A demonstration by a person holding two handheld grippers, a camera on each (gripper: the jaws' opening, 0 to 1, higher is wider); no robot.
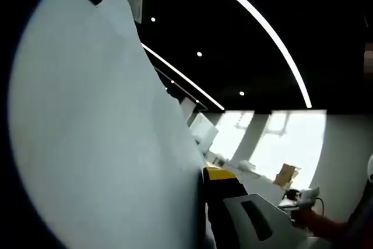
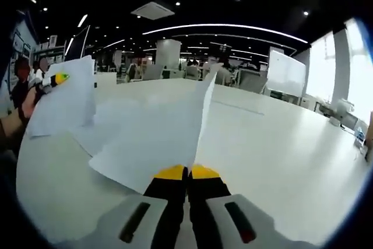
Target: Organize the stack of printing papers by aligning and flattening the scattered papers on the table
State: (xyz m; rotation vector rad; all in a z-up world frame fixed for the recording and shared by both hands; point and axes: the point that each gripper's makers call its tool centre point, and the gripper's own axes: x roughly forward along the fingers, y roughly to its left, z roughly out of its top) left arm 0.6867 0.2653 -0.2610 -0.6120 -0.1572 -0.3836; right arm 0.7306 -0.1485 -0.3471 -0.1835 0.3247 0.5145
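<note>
Right gripper view: our right gripper (image 2: 187, 174) sits bottom center, yellow-tipped jaws pressed together on the near edge of a white sheet (image 2: 160, 135). That sheet lifts off the white table (image 2: 274, 161), its right edge curling up toward center frame. More sheets (image 2: 111, 122) lie flat behind it at left center. At far left we see the left gripper (image 2: 58, 78), yellow tip showing, held by a hand (image 2: 26, 106), with another sheet (image 2: 65, 100) hanging from it above the table; whether its jaws are clamped on it we cannot tell from here.

Left gripper view: a big white sheet (image 1: 99, 144) covers the left half of the frame, raised against the dark ceiling. One yellow-and-black jaw of our left gripper (image 1: 204, 202) shows at bottom center, right against the paper's edge; the other jaw is hidden behind the paper, so grip state is unclear.
</note>
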